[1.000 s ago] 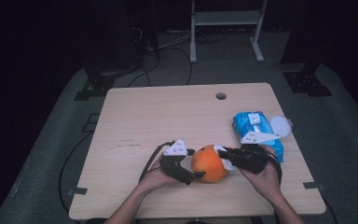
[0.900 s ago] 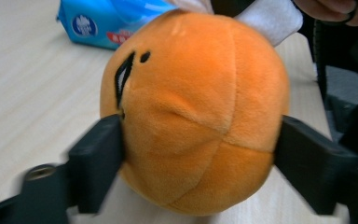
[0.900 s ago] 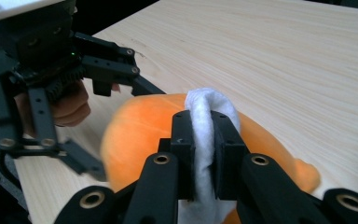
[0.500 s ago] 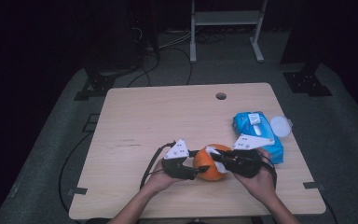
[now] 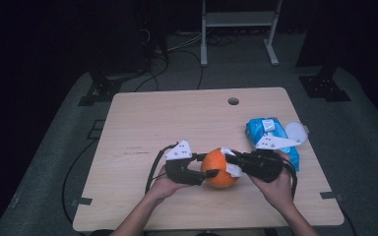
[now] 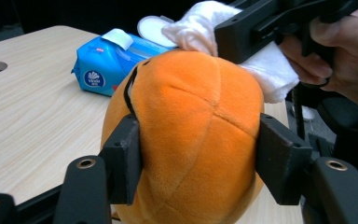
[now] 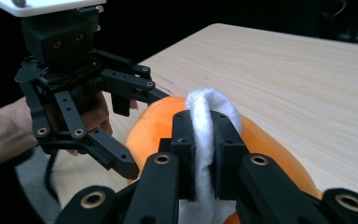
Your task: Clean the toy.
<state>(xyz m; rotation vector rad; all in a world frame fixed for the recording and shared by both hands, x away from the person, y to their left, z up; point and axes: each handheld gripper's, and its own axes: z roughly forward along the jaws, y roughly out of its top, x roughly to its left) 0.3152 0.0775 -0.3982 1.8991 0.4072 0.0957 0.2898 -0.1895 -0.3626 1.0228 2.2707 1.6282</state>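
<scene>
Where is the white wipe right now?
In the high view, the white wipe sits near the table's front edge, pinched in the right gripper against the orange plush.

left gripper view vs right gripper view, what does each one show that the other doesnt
Left gripper view alone: the blue wipes pack on the table behind, and the left gripper clamping the orange plush from both sides.
Right gripper view alone: the right gripper pinching the white wipe from close up.
Both: plush, wipe pressed on top of it, wooden table.
</scene>
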